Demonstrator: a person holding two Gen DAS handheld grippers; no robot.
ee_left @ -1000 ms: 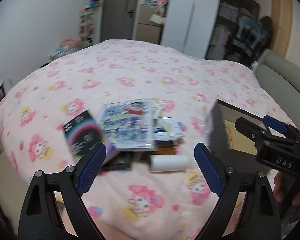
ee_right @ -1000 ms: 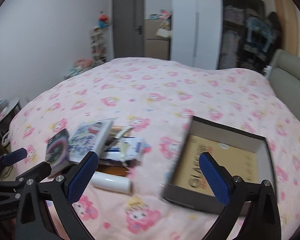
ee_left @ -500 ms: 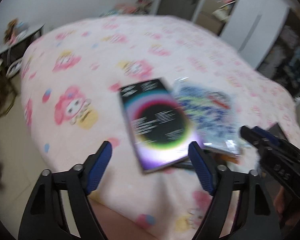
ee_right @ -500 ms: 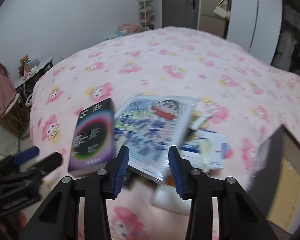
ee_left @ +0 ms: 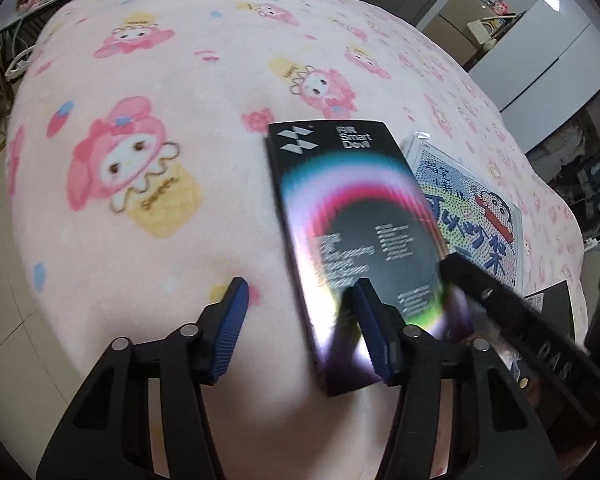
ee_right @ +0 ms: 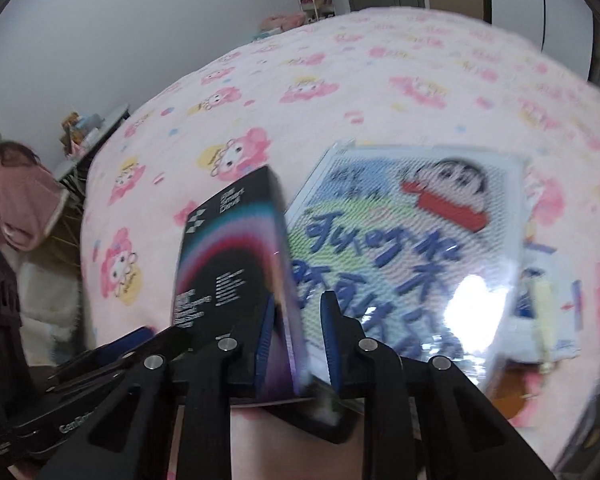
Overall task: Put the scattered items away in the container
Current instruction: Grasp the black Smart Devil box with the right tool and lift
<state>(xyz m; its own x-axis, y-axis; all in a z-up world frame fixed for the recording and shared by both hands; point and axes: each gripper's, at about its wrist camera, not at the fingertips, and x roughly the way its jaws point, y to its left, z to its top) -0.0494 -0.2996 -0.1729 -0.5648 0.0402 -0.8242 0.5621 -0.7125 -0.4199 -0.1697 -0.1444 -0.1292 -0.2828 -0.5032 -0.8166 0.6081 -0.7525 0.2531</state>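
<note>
Left wrist view: left gripper (ee_left: 298, 322) part open, empty, straddling the box (ee_left: 352, 216) edge near the bed (ee_left: 148, 92) corner, apparently to steady it.
Right wrist view: right gripper (ee_right: 296, 342) nearly closed over the tilted box (ee_right: 228, 264) edge, grip unconfirmed, booklet (ee_right: 412, 256) beside; container unseen.

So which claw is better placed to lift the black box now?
Right claw: its pads straddle the tilted black box's edge. Left claw is spread open, one pad over the box.
</note>
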